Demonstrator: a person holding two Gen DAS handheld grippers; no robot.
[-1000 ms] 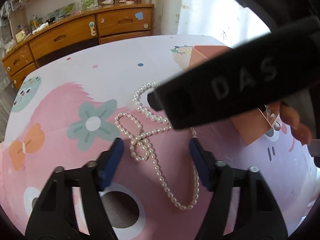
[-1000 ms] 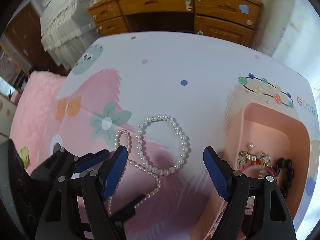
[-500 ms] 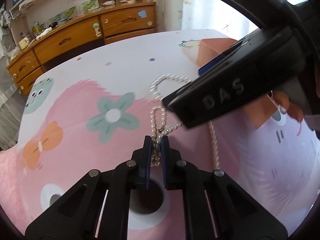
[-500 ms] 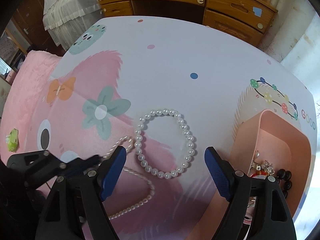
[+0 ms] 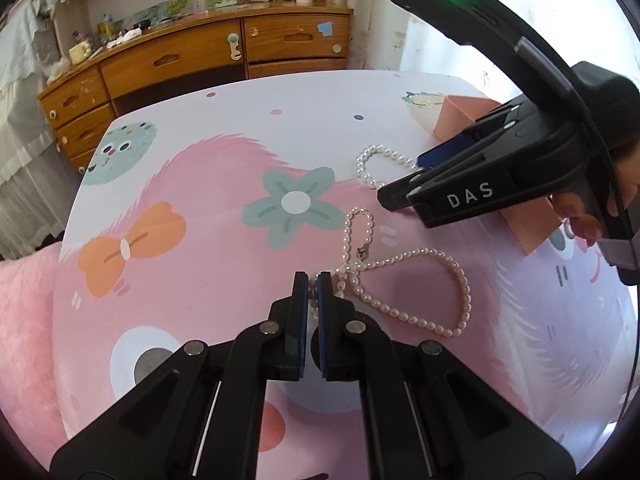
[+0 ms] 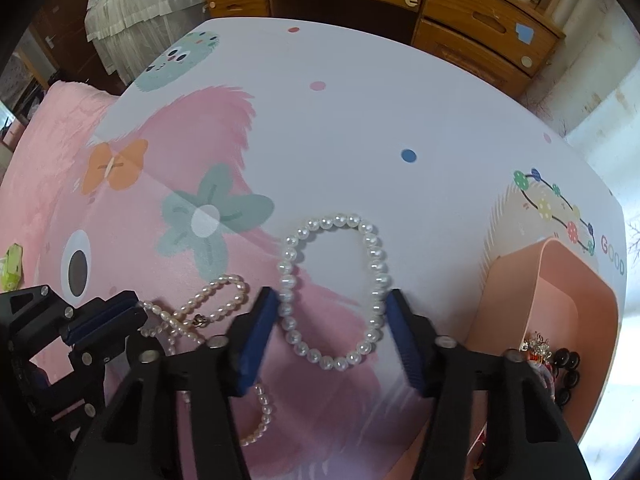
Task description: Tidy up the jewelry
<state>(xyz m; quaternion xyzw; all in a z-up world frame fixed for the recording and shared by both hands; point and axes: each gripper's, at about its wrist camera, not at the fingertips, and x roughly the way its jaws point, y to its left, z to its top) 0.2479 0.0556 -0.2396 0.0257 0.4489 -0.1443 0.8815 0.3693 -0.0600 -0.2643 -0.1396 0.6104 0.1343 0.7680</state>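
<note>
A long pearl necklace (image 5: 404, 284) lies looped on the cartoon-print table; it also shows in the right wrist view (image 6: 208, 312). My left gripper (image 5: 313, 280) is shut on the necklace at its left end. A pearl bracelet (image 6: 332, 292) lies flat as an oval ring. My right gripper (image 6: 330, 320) is open and low over the table, its blue pads on either side of the bracelet. In the left wrist view the bracelet (image 5: 376, 164) is partly hidden behind the right gripper's body. A pink box (image 6: 560, 304) at the right holds several jewelry pieces.
The table (image 6: 340, 120) has a pink and white cartoon cover. A wooden dresser (image 5: 208, 56) with drawers stands behind its far edge. A bed with pink bedding (image 6: 52, 120) lies at the left. The pink box (image 5: 460, 116) sits near the table's right edge.
My left gripper closed on the necklace and has pulled it leftward, stretching out its loops. My right gripper moved forward and down around the bracelet, staying open.
</note>
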